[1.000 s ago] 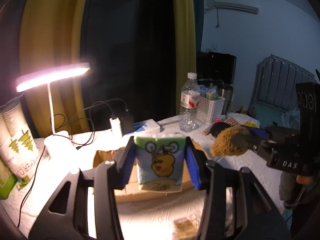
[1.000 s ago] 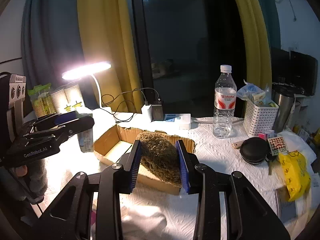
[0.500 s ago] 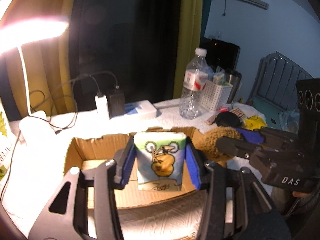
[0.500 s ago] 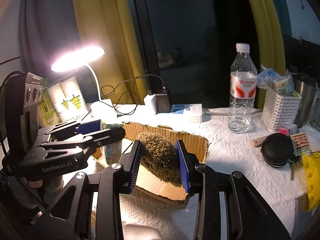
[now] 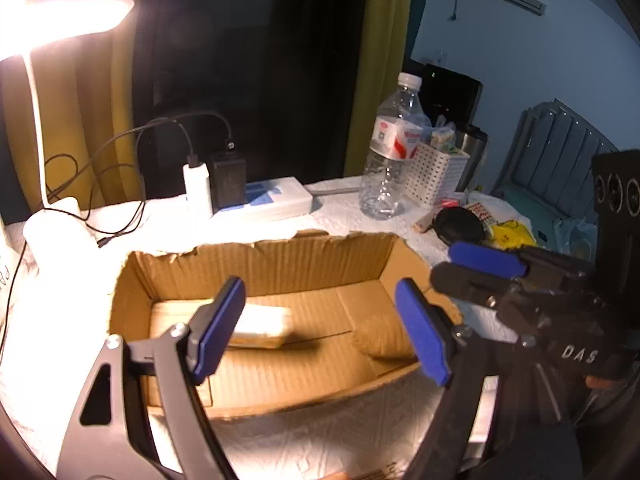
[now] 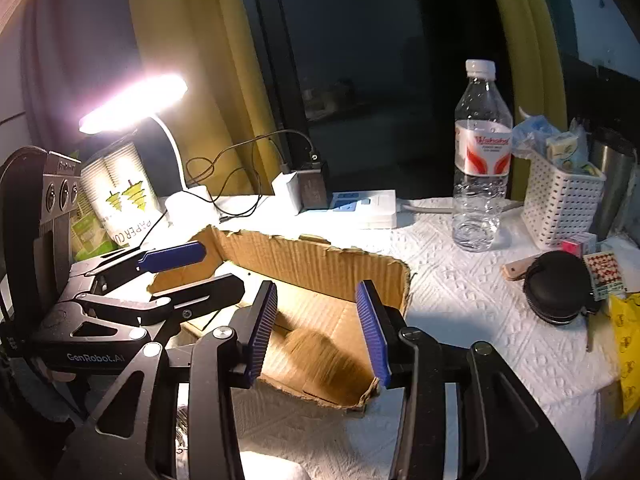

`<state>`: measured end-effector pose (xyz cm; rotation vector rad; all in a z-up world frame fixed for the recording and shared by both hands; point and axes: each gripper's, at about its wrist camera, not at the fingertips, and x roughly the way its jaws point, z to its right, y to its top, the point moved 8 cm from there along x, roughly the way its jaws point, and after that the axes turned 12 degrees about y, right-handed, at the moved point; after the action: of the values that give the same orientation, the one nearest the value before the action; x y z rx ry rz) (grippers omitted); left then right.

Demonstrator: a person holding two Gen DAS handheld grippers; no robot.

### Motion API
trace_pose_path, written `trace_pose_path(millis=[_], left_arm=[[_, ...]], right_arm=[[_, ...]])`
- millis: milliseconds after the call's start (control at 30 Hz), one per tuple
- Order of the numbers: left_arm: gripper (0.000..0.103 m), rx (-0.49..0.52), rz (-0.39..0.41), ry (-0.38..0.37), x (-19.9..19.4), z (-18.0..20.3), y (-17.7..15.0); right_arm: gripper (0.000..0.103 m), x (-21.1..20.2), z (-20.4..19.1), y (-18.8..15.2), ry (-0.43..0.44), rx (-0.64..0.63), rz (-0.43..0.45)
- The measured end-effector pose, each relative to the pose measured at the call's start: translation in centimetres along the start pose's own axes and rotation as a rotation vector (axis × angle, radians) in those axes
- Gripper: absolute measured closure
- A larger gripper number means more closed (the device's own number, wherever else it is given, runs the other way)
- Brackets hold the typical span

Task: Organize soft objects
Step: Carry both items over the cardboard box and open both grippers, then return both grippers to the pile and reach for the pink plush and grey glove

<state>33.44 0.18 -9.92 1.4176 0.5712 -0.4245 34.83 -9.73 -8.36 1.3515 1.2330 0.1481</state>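
Left wrist view: left hand-held gripper (image 5: 320, 326) has just spread, empty; tissue pack (image 5: 260, 322) now lies in the cardboard box (image 5: 280, 264), so that item is placed; water bottle (image 5: 390, 152) stands behind the box. Right wrist view: right hand-held gripper (image 6: 318, 330) has just parted, empty; brown plush (image 6: 316, 354) rests inside the box's near-right corner; the left tool crowds the box's left side.

Cardboard box (image 5: 320, 264): open-topped, torn upper edges, sitting on the desk; serving as the landmark here.

Tissue pack (image 5: 260, 320): pale, soft, rectangular, blurred in the left wrist view. Lying flat on the box floor, toward the box's left side, well inside the walls.

Brown sponge (image 6: 320, 354): fuzzy, rounded, tan-brown, also blurred. Lying on the box floor in the box's right near corner, close to the right wall, apart from the tissue pack.
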Motion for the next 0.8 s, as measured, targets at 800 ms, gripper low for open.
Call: trace_pose_path(millis=[800], left_arm=[[0.024,-0.009,0.075,-0.010,-9.7,-0.5,-3.1]], right_arm=[[0.058,-5.9,-6.3,-2.5,-0.053,-0.045,0.021]])
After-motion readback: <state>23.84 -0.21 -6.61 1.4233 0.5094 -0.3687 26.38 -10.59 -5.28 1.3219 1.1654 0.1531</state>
